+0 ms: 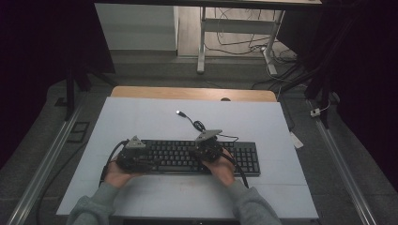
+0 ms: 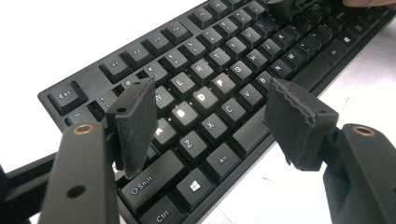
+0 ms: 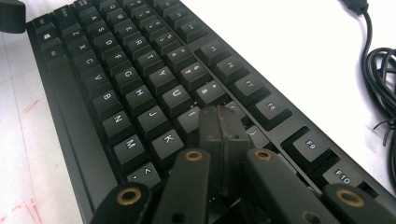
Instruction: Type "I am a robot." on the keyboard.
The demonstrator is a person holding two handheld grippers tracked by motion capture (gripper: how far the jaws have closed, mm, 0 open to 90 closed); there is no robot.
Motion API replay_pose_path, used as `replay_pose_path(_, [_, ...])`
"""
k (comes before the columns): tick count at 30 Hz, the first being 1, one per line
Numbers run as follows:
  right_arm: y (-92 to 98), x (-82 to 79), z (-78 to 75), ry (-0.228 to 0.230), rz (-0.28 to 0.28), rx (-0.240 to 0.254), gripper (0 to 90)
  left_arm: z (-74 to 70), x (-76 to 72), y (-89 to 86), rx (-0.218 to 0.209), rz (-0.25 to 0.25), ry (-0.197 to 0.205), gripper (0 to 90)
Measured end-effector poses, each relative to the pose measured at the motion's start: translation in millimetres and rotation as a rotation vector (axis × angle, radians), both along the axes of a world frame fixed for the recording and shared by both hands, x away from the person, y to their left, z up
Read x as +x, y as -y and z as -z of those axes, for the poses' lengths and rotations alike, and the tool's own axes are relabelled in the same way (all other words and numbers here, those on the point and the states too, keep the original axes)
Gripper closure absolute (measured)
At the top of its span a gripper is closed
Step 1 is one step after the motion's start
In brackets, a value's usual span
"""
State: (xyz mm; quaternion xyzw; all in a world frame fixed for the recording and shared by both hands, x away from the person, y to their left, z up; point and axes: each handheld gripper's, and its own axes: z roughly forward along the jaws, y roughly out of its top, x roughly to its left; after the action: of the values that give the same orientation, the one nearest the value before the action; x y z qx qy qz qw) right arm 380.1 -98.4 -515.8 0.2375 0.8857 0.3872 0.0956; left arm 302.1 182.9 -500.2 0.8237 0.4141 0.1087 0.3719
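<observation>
Keyboard (image 1: 187, 157) – key-press step, two grippers, mid-table.

Item: black keyboard, flat on white mat (image 1: 141, 117), long edge facing person; cable (image 1: 199, 125) coils off behind it, USB plug lying loose on mat. L gripper (image 2: 210, 114): jaws spread wide, hanging over the A/S/D–Z/X/C block, pads clear of keys, nothing between them. R gripper (image 3: 223, 128): jaws pressed together into one blunt tip, pointing down at the row around I/O/K; contact w/ a key can't be told, as the tip hides it. Judgement: closed tip suits single-key poking. Do it well by keeping R tip vertical and centred on one cap so neighbours don't dip, pressing straight down, then lifting clean. L jaws prob. better shut first if it's to type too; spread pads would hit two caps at once. Keep clear of cable.
</observation>
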Motion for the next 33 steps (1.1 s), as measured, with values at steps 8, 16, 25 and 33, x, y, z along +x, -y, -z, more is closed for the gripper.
replay_pose_path(8, [7.0, -2.3, -7.8, 0.007, 0.008, 0.041, 89.9, 0.0, 0.4, -1.4, -0.004, -0.004, 0.001, 34.5])
replay_pose_path(16, [15.5, -7.2, -15.7, 0.011, 0.01, 0.071, 86.7, -0.3, 0.4, -2.9, -0.006, -0.007, 0.0, 34.5])
replay_pose_path(25, [34.3, -15.3, -24.6, 0.02, 0.049, 0.107, 60.5, 0.4, 1.1, -3.3, -0.003, -0.009, -0.001, 34.5])
replay_pose_path(33, [54.0, -22.9, -29.0, 0.038, 0.06, 0.112, 52.0, 0.8, 1.4, -4.2, -0.003, -0.01, 0.001, 34.4])
